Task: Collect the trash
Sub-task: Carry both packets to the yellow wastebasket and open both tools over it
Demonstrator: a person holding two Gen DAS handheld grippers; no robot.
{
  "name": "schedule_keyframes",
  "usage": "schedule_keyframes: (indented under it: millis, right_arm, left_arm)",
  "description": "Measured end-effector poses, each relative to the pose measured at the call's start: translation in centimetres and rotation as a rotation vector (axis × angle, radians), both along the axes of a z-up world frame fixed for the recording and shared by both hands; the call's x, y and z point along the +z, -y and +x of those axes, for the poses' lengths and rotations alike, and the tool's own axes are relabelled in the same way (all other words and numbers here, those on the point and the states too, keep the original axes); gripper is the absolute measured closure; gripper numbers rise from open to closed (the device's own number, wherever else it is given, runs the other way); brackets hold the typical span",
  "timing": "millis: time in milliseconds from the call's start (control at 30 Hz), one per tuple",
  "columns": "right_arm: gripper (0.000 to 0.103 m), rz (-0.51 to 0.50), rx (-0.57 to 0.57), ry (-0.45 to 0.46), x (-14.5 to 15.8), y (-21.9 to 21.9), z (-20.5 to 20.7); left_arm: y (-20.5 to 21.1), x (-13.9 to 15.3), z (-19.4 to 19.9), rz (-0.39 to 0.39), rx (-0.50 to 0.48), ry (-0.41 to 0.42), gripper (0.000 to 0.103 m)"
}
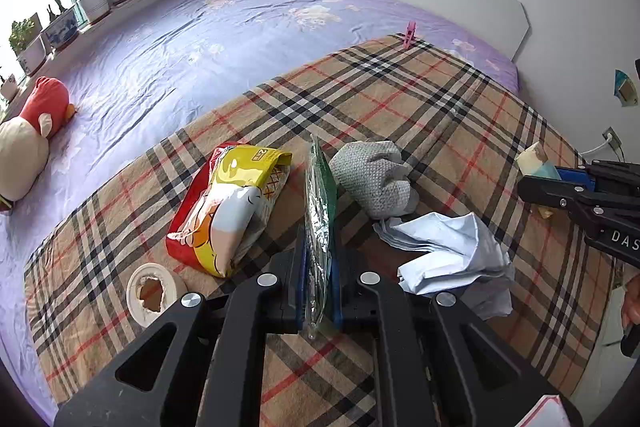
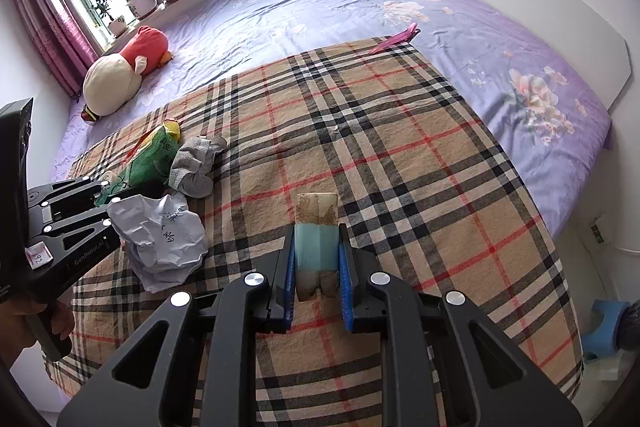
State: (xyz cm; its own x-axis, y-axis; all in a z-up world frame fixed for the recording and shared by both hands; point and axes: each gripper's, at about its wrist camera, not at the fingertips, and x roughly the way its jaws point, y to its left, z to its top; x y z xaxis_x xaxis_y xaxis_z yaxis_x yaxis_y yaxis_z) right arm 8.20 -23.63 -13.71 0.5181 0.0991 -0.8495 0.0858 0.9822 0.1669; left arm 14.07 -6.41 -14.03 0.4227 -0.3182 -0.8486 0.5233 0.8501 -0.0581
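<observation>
My left gripper (image 1: 318, 259) is shut on a flat green and silver foil wrapper (image 1: 319, 211), held edge-up over the plaid cloth (image 1: 440, 115). That wrapper also shows in the right wrist view (image 2: 154, 159). My right gripper (image 2: 318, 259) is shut on a small teal and beige carton (image 2: 316, 231), low over the cloth; it also shows in the left wrist view (image 1: 534, 161). On the cloth lie a yellow and red snack bag (image 1: 228, 211), a tape roll (image 1: 154, 293), a crumpled grey rag (image 1: 376, 179) and crumpled white paper (image 1: 452, 251).
The plaid cloth covers part of a bed with a purple floral sheet (image 1: 208, 39). A pink clip (image 1: 410, 34) sits at the cloth's far edge. A plush toy (image 1: 28, 143) lies at the left. Potted plants (image 1: 60, 23) line the windowsill. A blue object (image 2: 606, 323) stands beside the bed.
</observation>
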Motion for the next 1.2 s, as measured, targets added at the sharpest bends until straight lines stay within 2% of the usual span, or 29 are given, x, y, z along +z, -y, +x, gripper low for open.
schedule_keyframes:
  millis: [267,500,833,1000,1200]
  right_arm:
    - [0.083,0.035,-0.011,0.000,0.4,0.6,-2.1]
    - [0.083,0.055,-0.006,0.034,2.3,1.1,-5.2]
    - [0.083,0.104,-0.041,0.094,4.9,3.4,-13.7]
    - [0.083,0.113,-0.091,0.104,5.3,5.7,-18.9]
    - [0.083,0.119,-0.214,0.098,5.1,9.7,-25.1]
  left_arm:
    - [-1.2,1.7,-2.3,-0.015,0.007,0.009,0.094]
    - [-1.6,4.5,-5.1,-0.035,-0.020,0.030,0.094]
    - [2.9,7.1,-11.9,-0.068,-0.198,0.026,0.094]
    - [7.7,7.5,-16.0,-0.087,-0.334,0.004,0.094]
    - [14.6,7.4,-20.8,-0.098,-0.531,-0.022,0.094]
